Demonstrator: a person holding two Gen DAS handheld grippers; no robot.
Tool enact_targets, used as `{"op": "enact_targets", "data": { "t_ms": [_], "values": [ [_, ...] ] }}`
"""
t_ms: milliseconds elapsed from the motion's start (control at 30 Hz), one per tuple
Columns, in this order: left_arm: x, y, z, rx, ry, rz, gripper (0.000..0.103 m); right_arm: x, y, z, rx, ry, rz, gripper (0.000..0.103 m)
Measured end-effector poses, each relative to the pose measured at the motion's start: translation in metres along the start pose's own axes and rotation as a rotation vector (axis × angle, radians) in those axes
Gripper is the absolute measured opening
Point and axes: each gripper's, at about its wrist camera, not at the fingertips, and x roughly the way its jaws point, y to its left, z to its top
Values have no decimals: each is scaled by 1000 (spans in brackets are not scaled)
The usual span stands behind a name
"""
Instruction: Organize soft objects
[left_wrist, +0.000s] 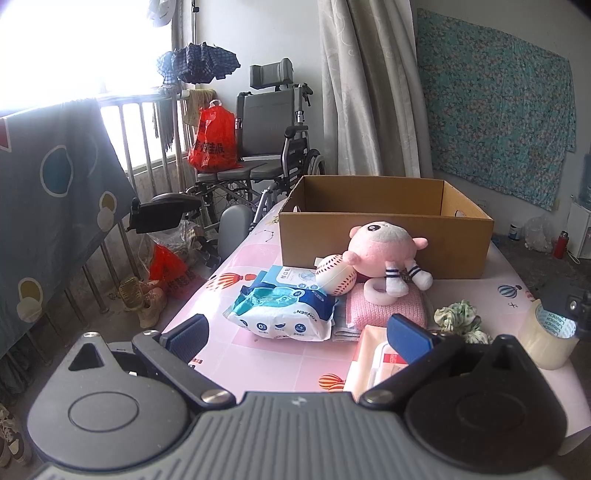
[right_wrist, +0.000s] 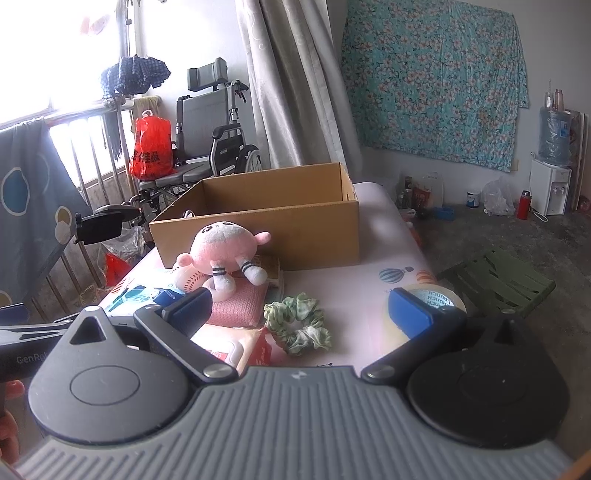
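Pink worktop (right_wrist: 369, 280), window upper left of frame, floral cloth upper right. Start of sorting judged: nothing yet gripped. Left gripper (left_wrist: 299, 332) and right gripper (right_wrist: 299, 314) both with jaws apart, empty, low in frame. Plush (right_wrist: 225, 247), ball (left_wrist: 336, 275), wipes (left_wrist: 284, 310), pink cloth (left_wrist: 384, 308), scrunchie (right_wrist: 299, 325) heaped centre frame, before box (left_wrist: 384, 225). Box interior mostly hidden; contents not determinable. Next move probably: close on scrunchie, lift into box.
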Motion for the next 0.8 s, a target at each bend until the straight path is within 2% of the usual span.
{"op": "enact_targets", "data": {
  "t_ms": [800],
  "values": [
    [-9,-5,0,1,-22,-28,103,-4,1,-4,-18,-3,8,102]
  ]
}}
